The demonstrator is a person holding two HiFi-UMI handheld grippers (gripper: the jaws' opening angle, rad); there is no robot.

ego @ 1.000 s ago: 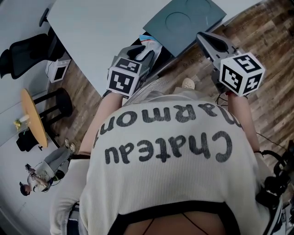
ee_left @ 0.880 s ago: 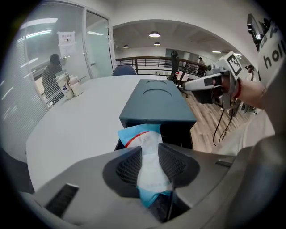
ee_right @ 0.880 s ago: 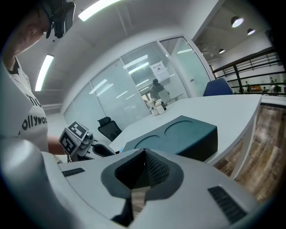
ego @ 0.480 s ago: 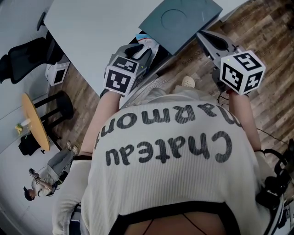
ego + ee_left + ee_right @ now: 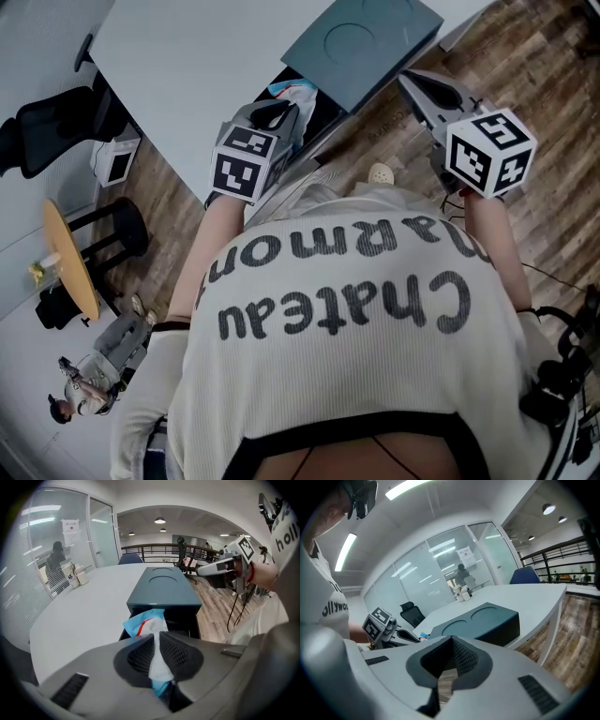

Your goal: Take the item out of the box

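A dark teal box [image 5: 366,42] lies on the white table [image 5: 187,56], its near end open toward me. A white, blue and red packet [image 5: 145,623] sticks out of that open end [image 5: 164,616]. My left gripper [image 5: 157,637] is at the opening, its jaws closing with both pads pressed on the packet's lower part. In the head view the left gripper [image 5: 277,111] reaches to the packet [image 5: 292,91]. My right gripper [image 5: 410,80] hovers off the table's edge beside the box [image 5: 483,623], shut with nothing in it [image 5: 451,639].
Bottles [image 5: 75,576] stand far back on the table. A black office chair [image 5: 47,131], a small round wooden table [image 5: 70,248] and a stool [image 5: 122,216] stand on the wooden floor to the left. A person [image 5: 94,370] is at lower left.
The left gripper's jaws have come together onto the packet at the box's open end. It has shifted slightly left. The right gripper has hardly moved.
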